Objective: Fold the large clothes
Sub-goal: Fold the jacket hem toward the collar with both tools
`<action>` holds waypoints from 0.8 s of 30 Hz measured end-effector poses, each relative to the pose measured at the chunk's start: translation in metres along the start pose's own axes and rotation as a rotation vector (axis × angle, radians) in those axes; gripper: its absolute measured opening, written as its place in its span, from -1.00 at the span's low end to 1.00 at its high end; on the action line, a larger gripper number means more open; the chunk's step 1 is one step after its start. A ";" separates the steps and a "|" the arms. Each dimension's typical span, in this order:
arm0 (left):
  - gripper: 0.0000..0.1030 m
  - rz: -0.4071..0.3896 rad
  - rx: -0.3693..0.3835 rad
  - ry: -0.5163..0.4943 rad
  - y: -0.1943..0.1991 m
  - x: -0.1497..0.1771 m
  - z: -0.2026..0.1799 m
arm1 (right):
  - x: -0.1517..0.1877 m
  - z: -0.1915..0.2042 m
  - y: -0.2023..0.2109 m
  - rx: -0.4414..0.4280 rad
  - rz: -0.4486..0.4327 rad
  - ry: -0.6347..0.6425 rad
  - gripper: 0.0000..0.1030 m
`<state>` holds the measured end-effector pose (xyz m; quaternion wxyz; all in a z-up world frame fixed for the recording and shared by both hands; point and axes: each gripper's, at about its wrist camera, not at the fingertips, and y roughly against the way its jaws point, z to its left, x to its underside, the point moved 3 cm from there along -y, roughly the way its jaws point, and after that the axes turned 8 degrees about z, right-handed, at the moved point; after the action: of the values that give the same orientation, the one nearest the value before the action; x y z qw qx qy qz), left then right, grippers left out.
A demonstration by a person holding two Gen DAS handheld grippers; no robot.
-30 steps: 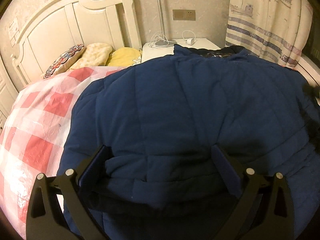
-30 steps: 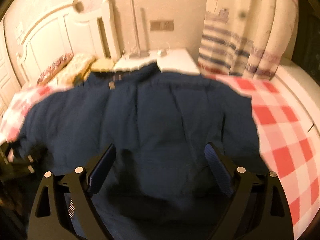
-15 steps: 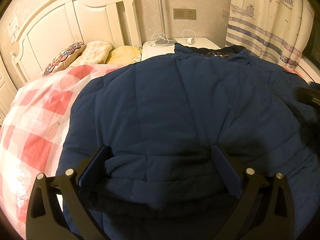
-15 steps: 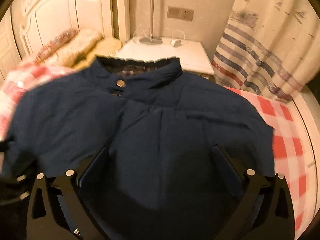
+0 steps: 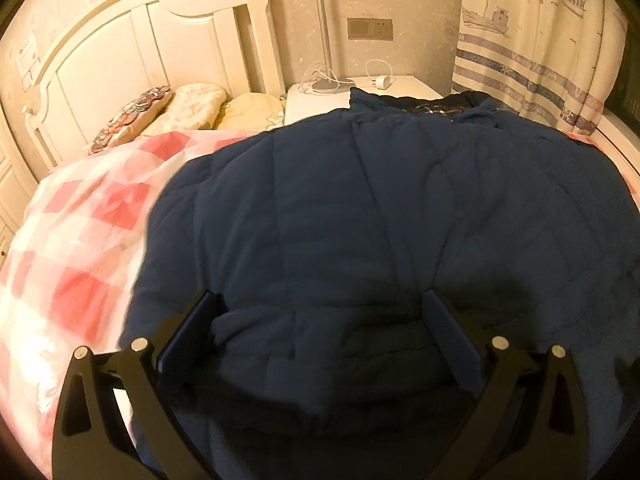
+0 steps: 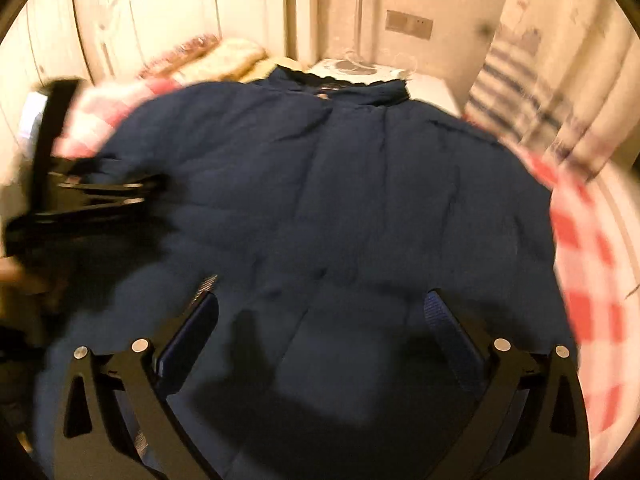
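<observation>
Change since a second ago is confined mostly to the right gripper [image 6: 320, 320]. Its view has been swung from the jacket's right half toward the collar and then back across the middle, and motion blur is present throughout its current frame. Its jaws have just been opening and are now seen spread wide, with nothing pinched; only flat fabric lies below and between them. The left gripper [image 5: 320, 320] has been kept in place, spread wide, with a raised roll of the jacket's lower edge sitting between its blue pads [image 5: 452, 344]; whether the pads press on that roll cannot be told.

The navy quilted jacket [image 5: 380, 208] is laid flat on the bed [image 5: 80, 220], collar [image 5: 424, 106] toward the headboard [image 5: 132, 40] and nightstand [image 5: 360, 88]. No fold is yet visible, so the task is judged to be at its start, with the right gripper apparently being repositioned for a hold on the hem.

Count:
- 1 jacket
- 2 grippers
- 1 bed with a red-and-white checked cover
- 3 pillows [image 5: 192, 100]
- 1 nightstand
- 1 lamp stem [image 5: 324, 24]
- 1 wall socket plate [image 5: 370, 29]
- 1 curtain [image 5: 532, 40]
</observation>
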<state>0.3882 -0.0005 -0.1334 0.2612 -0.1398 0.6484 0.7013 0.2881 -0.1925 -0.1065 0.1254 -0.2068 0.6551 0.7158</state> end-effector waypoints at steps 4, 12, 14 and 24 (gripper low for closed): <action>0.95 -0.048 0.115 -0.041 0.058 0.029 -0.015 | 0.026 -0.012 0.020 0.005 -0.010 -0.025 0.91; 0.96 0.087 0.123 -0.079 0.054 0.102 -0.034 | 0.063 -0.031 -0.002 0.057 0.082 -0.066 0.91; 0.95 0.095 0.107 -0.029 0.067 0.106 -0.024 | 0.065 -0.025 0.007 0.074 0.091 -0.089 0.91; 0.96 0.099 0.099 0.027 0.090 0.171 -0.008 | 0.121 0.042 0.025 0.007 0.060 0.096 0.91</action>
<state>0.1972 0.0217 -0.1508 0.2238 -0.1039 0.6919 0.6785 0.1646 -0.1644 -0.1378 0.0731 -0.2207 0.6687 0.7063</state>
